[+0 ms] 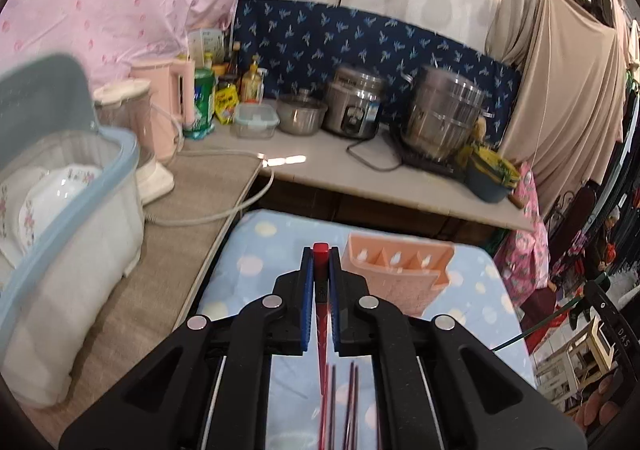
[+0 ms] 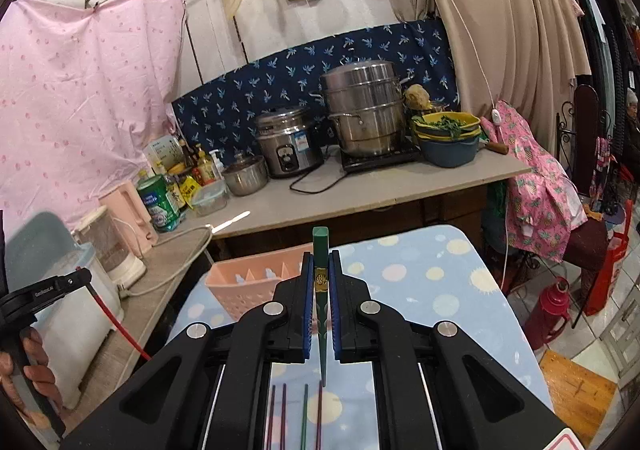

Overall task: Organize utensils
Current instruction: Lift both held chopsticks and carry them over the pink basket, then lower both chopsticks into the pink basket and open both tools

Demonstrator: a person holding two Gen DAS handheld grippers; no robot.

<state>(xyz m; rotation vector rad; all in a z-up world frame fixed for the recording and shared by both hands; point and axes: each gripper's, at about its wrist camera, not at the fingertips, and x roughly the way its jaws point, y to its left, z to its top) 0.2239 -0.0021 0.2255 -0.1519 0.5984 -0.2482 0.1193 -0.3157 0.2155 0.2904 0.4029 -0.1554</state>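
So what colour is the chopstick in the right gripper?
Dark green chopstick, with a gold emblem; clearest in the right wrist view.

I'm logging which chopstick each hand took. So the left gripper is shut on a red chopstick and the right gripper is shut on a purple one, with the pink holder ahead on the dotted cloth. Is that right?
Not quite: the right gripper is shut on a green chopstick, not a purple one, as the right wrist view shows. The rest stands: the left gripper is shut on a red chopstick, and the pink holder stands ahead on the dotted cloth.

**Two wrist views, both angled down toward the dotted table**

Each fisheye camera sits close behind its own black gripper fingers, looking forward and slightly down. Both share the pale blue dotted tablecloth (image 1: 256, 250) (image 2: 440, 270), the pink slotted plastic basket (image 1: 396, 270) (image 2: 248, 286) and the grey counter (image 1: 320, 170) (image 2: 360, 186) beyond.
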